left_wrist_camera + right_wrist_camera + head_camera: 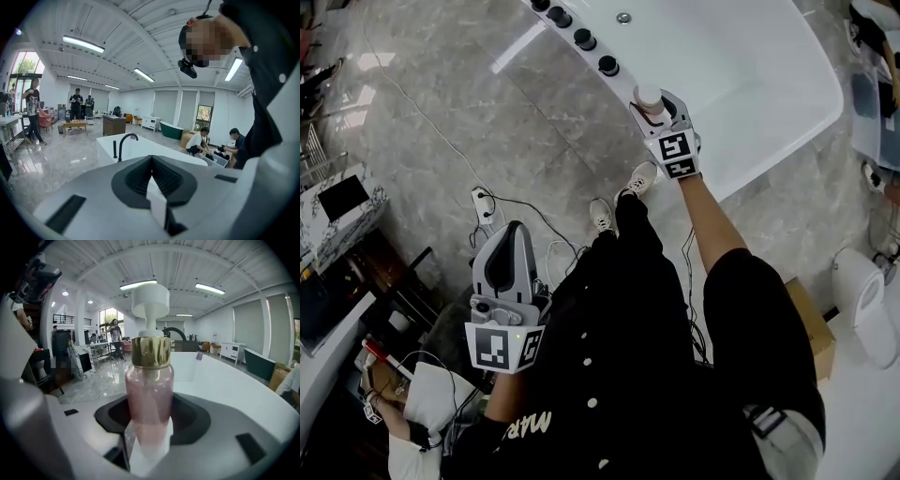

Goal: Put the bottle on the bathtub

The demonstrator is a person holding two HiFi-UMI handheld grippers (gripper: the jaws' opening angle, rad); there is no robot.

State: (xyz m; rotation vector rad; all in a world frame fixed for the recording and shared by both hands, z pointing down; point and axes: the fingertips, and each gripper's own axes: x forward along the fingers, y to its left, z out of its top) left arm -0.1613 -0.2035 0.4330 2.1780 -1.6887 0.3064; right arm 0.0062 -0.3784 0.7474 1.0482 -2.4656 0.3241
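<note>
- Pink translucent pump bottle (149, 394) with a gold collar and white pump head: it stands upright, pinched low on its body by your right gripper (149, 437).
- In the upper centre of the head view, you hold it over the near rim of the white bathtub (750, 75), just beside the black round knobs (584, 39). Base contact can't be told.
- Your left gripper (510, 246), jaws pressed together on nothing, is well apart at lower left.

Person's wearing a black short-sleeved shirt (619, 375) with white buttons, pale lettering, black trousers (633, 234), white sneakers (601, 215). The left gripper (512, 231) and right gripper (656, 101) are showing pale grey shells, black jaw linings, each carrying a cube (502, 347) of black-and-white square markers.
</note>
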